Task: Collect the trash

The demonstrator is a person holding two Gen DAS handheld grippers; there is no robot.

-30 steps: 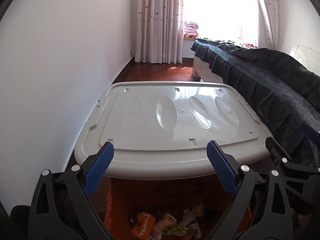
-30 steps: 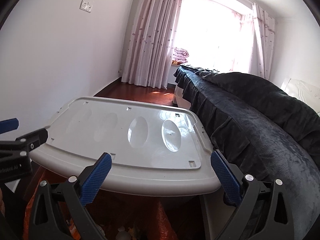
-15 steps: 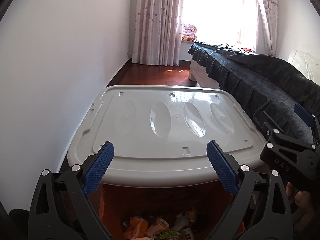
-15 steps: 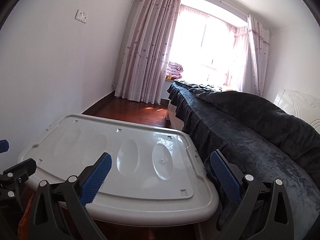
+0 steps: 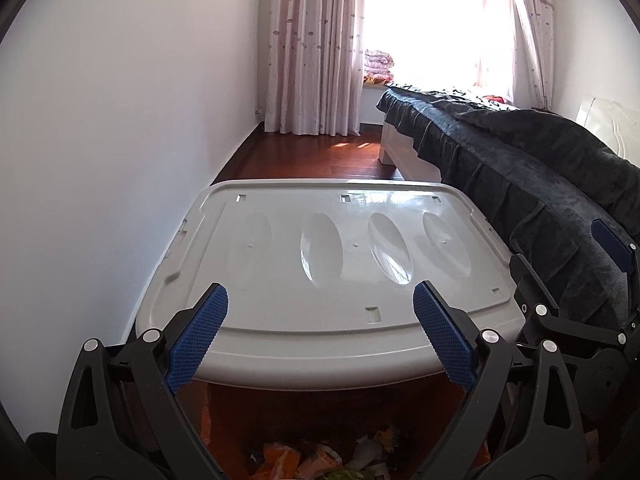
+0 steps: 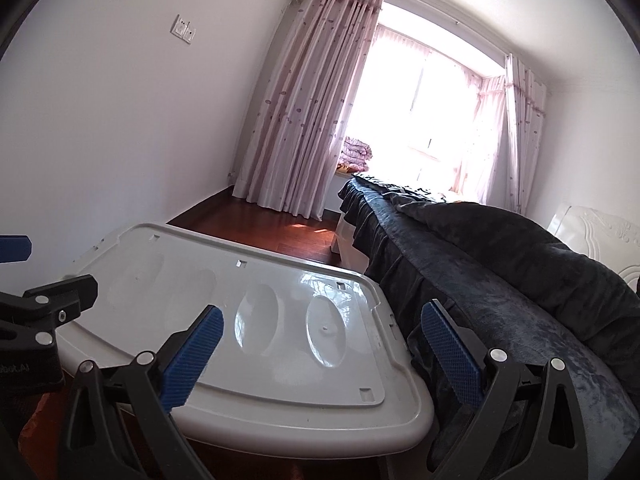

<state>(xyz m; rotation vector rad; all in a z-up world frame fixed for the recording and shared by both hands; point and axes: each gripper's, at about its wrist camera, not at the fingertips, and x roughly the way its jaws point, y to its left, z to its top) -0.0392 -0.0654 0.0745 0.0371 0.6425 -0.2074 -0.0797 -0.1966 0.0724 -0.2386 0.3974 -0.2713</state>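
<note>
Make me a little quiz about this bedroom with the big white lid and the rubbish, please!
1. True or false: the left gripper is open and holds nothing.
2. What lies on the floor under the glossy white plastic lid with oval dents? A) shoes B) crumpled orange and green wrappers C) books
3. Fill in: the bed on the right is covered by a dark ____ blanket.

Key
1. True; its blue pads stand wide apart over the lid's near edge.
2. B; the crumpled orange and green wrappers show below the lid.
3. Blue, fuzzy; see the dark blue blanket.
</note>
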